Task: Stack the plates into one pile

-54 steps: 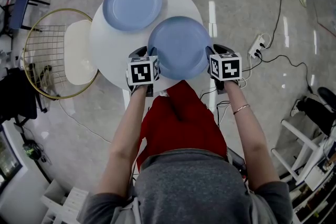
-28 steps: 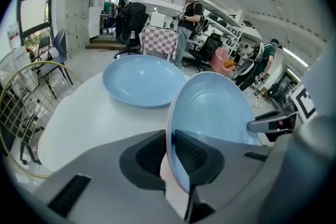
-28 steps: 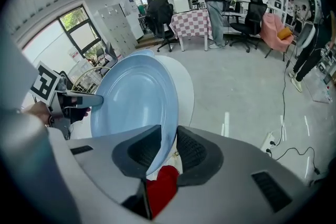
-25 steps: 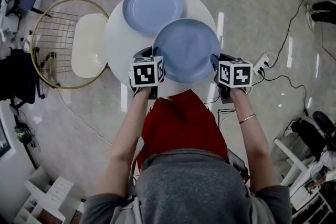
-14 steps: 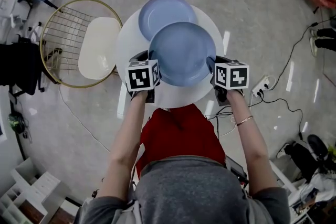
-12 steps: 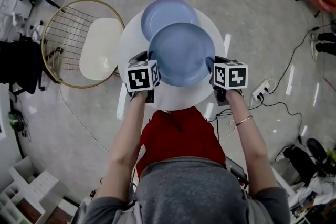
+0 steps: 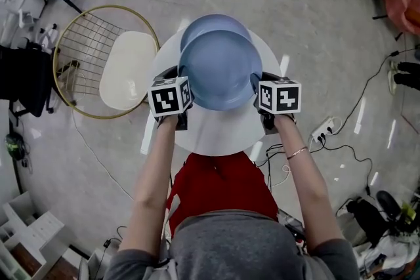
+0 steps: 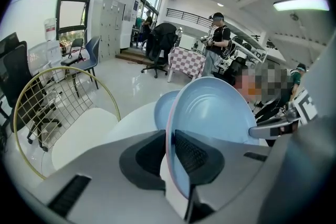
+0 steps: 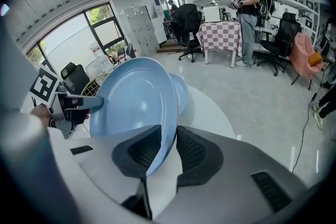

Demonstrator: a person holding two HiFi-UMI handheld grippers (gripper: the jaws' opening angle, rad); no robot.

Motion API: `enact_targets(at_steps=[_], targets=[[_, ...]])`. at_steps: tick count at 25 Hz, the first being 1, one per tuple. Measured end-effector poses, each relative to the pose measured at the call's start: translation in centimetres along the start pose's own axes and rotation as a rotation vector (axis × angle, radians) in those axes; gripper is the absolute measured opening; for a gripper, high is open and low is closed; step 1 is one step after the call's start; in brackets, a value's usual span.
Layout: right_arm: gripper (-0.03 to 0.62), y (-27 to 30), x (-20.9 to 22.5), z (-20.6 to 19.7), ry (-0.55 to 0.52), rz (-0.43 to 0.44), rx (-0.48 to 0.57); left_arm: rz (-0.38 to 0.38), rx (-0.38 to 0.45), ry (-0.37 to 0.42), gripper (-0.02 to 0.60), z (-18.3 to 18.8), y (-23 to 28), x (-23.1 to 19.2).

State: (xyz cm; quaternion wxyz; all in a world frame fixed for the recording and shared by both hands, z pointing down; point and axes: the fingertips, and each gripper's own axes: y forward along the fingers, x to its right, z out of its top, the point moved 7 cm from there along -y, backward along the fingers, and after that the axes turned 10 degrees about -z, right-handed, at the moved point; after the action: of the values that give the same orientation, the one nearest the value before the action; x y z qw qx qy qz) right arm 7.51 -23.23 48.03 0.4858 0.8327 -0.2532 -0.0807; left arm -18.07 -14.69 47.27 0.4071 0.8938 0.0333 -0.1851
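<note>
Both grippers hold one blue plate (image 7: 220,69) by opposite rims, above the round white table (image 7: 216,134). My left gripper (image 7: 180,83) is shut on its left rim, and the rim runs between the pads (image 8: 169,157). On the right rim my right gripper (image 7: 257,87) is shut, the edge pinched in its jaws (image 9: 167,147). A second blue plate (image 7: 213,23) lies on the far side of the table. The held plate (image 8: 212,113) covers most of it from above, so only its far edge (image 8: 164,108) (image 9: 181,93) shows.
A gold-rimmed wire chair with a cream seat (image 7: 128,69) stands left of the table. A power strip and cables (image 7: 321,134) lie on the floor at the right. Office chairs, a checkered table (image 9: 218,34) and standing people are far off in the room.
Both grippers have carried the held plate away from the person's body toward the far plate. It now overlaps most of that plate instead of sitting beside it.
</note>
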Motion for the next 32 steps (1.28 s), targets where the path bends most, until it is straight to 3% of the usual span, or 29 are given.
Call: enact_targets(at_steps=[15, 32], targets=[[0.103, 3.2, 0.5, 5.0, 0.003, -0.017, 0.004, 0.025, 0.013, -0.017, 0.063, 4.5, 3.4, -2.2], [0.104, 6.7, 0.8, 4.9, -0.03, -0.018, -0.041, 0.058, -0.016, -0.05, 0.06, 3.9, 6.6, -4.0]])
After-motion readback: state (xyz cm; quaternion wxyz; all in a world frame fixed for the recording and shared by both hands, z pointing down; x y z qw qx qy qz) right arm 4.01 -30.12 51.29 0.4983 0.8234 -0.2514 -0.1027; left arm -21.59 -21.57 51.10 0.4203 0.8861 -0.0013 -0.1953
